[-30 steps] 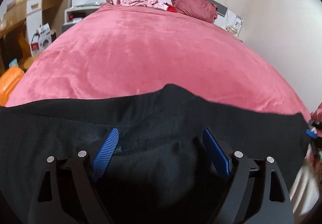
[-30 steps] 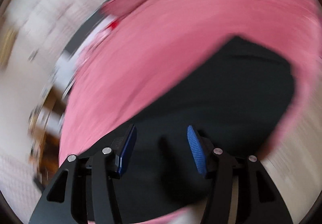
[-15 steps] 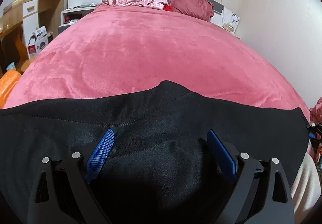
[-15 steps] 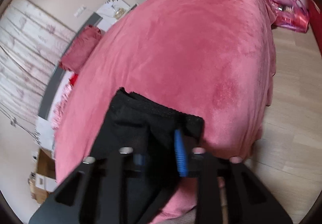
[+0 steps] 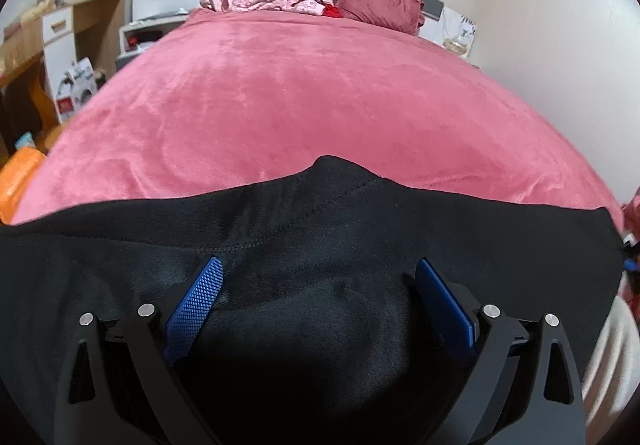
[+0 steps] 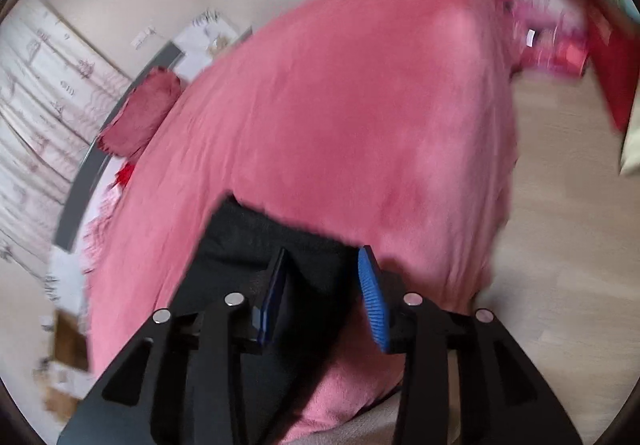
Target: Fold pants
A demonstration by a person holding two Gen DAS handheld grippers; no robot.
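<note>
The black pants (image 5: 312,229) lie stretched across the near edge of the pink bed (image 5: 312,93). My left gripper (image 5: 318,281) is open, its blue pads wide apart over the dark cloth near the seam. In the right wrist view my right gripper (image 6: 324,277) is partly open over one end of the pants (image 6: 256,237) at the bed's corner. The end of the cloth lies between its blue pads. That view is blurred by motion.
A dark red pillow (image 5: 378,1) and a pink crumpled garment (image 5: 260,1) lie at the headboard. A desk and shelves (image 5: 48,45) stand at the left. Wooden floor (image 6: 560,245) and pink bags (image 6: 552,45) lie beyond the bed's right side.
My right gripper swung round to the end of the pants, closed narrow half a second ago, and has now opened wider. The left gripper stayed open and hardly moved.
</note>
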